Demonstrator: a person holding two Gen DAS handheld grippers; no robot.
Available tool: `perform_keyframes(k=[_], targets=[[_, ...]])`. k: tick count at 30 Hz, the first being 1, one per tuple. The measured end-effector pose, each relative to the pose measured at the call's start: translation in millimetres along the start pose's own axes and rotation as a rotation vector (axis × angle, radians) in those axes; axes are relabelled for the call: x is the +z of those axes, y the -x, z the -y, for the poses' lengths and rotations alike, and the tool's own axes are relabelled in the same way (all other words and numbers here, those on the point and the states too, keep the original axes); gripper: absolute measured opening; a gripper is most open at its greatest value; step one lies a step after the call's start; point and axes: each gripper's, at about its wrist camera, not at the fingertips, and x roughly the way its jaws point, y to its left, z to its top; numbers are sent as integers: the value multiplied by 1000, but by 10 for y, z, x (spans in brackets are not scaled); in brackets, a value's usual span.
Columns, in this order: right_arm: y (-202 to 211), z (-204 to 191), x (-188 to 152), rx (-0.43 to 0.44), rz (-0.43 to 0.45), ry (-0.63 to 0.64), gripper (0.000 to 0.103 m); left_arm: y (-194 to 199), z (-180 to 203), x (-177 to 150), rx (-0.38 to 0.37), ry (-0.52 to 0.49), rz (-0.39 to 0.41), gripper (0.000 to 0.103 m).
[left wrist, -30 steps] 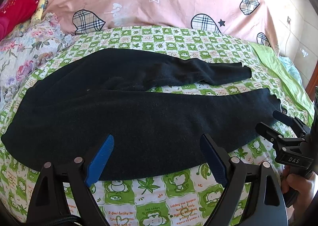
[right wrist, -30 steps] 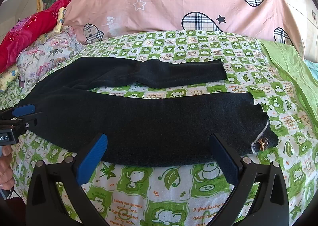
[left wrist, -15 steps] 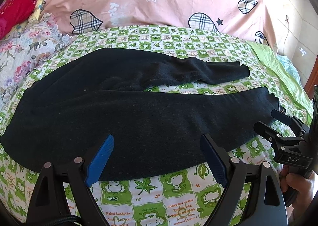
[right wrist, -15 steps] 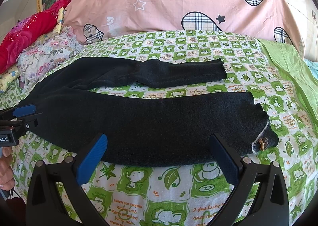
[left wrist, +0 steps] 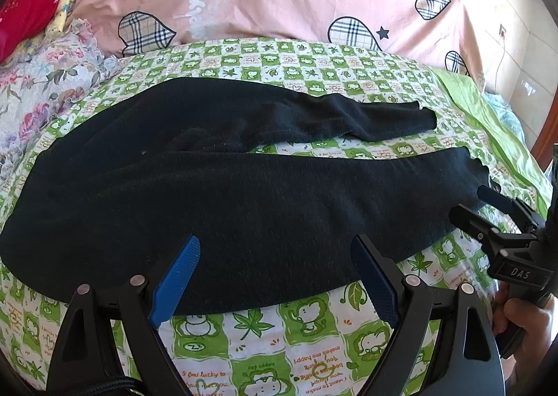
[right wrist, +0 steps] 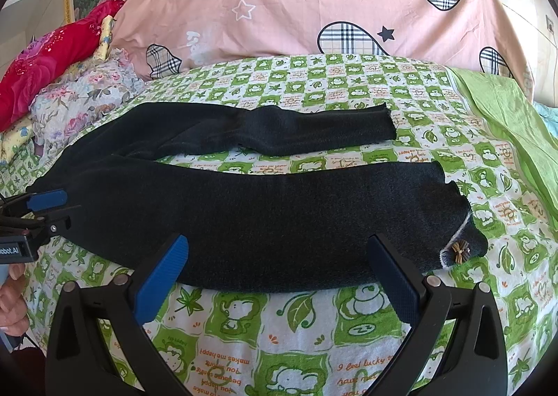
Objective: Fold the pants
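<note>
Black knit pants [left wrist: 244, 207] sprawl on the checked bedsheet [left wrist: 279, 336] — both grippers' ribbed blue fingers [left wrist: 178, 274] [right wrist: 162, 277] gape wide, empty.

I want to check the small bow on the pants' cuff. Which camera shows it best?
The right wrist view: the bow sits plainly on the near leg's cuff. In the left wrist view, that end of the pants shows no bow.

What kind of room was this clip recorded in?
Most likely a home bedroom. The black pants lie spread on a bed with a green cartoon-print sheet, a big pink heart-print pillow sits at the head, and folded floral bedding is piled beside it.
</note>
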Motion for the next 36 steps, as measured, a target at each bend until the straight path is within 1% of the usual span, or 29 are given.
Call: perform_keyframes(k=[1, 5, 6, 7, 9, 13, 17, 21, 25, 28, 31, 33, 36], targets=[[10, 2, 9, 2, 3, -4, 102, -6, -2, 2, -5, -1, 7, 89], [28, 43, 54, 30, -4, -25, 102, -56, -10, 53, -33, -19, -21, 89], [23, 51, 75, 41, -12, -31, 102, -69, -13, 74, -44, -21, -29, 89], [20, 65, 86, 50, -14, -36, 102, -80, 0, 101, -32, -41, -23, 89], [-3, 92, 117, 75, -27, -48, 102, -106, -7, 136, -55, -40, -31, 89], [-57, 166, 176, 114, -44, -79, 102, -187, -1, 217, -78, -59, -45, 89], [-93, 227, 269, 129, -49, -91, 102, -236, 23, 285, -126, -61, -55, 89], [-134, 287, 443, 135, -52, -88, 102, -302, 34, 439, -141, -102, -55, 89], [-220, 396, 695, 148, -59, -86, 102, -415, -39, 708, -159, -120, -67, 89], [-320, 491, 894, 152, -84, -87, 102, -517, -104, 927, -172, -132, -79, 89], [-446, 616, 1100, 151, -111, -92, 102, -689, -167, 1170, -169, -158, -103, 89], [-526, 708, 1212, 151, -122, -106, 102, -795, -200, 1304, -173, -165, -119, 89], [-689, 931, 1382, 171, -132, -179, 102, -945, -240, 1521, -175, -183, -125, 89]])
